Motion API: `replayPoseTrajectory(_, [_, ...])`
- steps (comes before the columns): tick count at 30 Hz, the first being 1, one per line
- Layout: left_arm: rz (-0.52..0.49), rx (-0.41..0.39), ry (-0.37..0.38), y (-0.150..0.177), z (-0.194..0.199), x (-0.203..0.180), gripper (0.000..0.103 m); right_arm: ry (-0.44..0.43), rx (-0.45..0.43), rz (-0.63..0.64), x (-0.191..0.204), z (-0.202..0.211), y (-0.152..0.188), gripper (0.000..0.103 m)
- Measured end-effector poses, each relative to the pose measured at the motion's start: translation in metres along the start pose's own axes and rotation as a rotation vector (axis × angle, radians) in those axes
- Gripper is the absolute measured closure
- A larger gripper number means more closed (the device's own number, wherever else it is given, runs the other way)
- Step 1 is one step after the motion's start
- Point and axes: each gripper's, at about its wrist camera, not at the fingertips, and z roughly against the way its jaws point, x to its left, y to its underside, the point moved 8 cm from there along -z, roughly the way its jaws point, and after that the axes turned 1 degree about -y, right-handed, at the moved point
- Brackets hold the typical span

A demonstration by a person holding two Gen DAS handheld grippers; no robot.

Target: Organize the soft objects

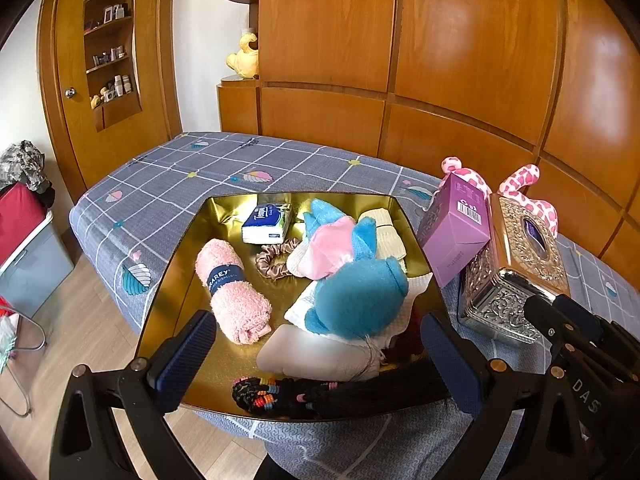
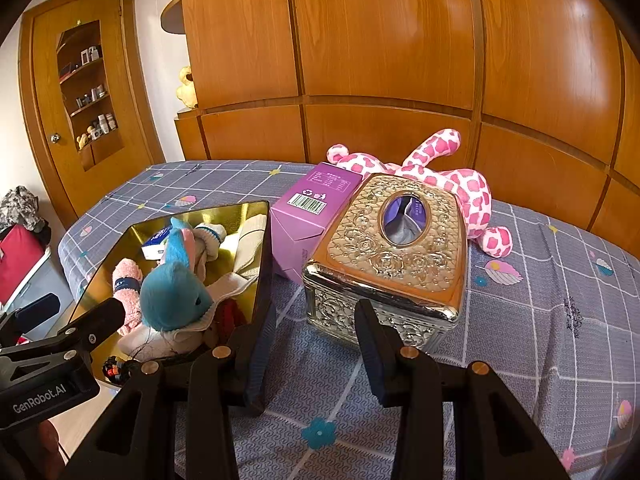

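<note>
A gold-lined box [image 1: 176, 264] stands on the bed and holds soft things: a rolled pink towel [image 1: 236, 292], a blue plush toy [image 1: 360, 292], a brown scrunchie [image 1: 276, 260], a tissue pack [image 1: 266, 222] and folded cloths. Coloured hair ties [image 1: 260, 394] lie at its near edge. My left gripper [image 1: 320, 360] hovers open above the box's near end, holding nothing. In the right wrist view my right gripper [image 2: 312, 356] is open over bare bedsheet, its left finger beside the box's outer wall [image 2: 262, 264]. A pink-spotted plush [image 2: 452, 184] lies behind the ornate tissue box [image 2: 392, 248].
A purple carton [image 2: 304, 216] leans between the gold-lined box and the ornate tissue box. Wooden wardrobe panels [image 2: 380, 40] close off the far side of the bed [image 2: 540, 320]. Wood floor [image 1: 80, 328] and a red-topped bin [image 1: 24, 240] lie to the left.
</note>
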Motion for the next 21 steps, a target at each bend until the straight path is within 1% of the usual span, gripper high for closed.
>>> replayPoseTrajectory(15, [0.014,0.0,0.003,-0.002,0.0,0.002,0.0,0.0,0.002,0.0,0.0,0.001,0.0,0.062])
replayPoseTrajectory(17, [0.014,-0.016,0.009,-0.003,0.002,0.002,0.0,0.0,0.003,0.001,0.0,0.001,0.001,0.062])
replayPoseTrajectory(20, [0.016,-0.071,0.033,-0.007,0.011,0.001,0.001,-0.001,0.002,0.0,0.0,0.001,0.0,0.062])
replayPoseTrajectory(21, [0.016,-0.076,0.038,-0.008,0.012,0.0,0.003,-0.001,0.003,0.0,0.0,0.001,0.001,0.062])
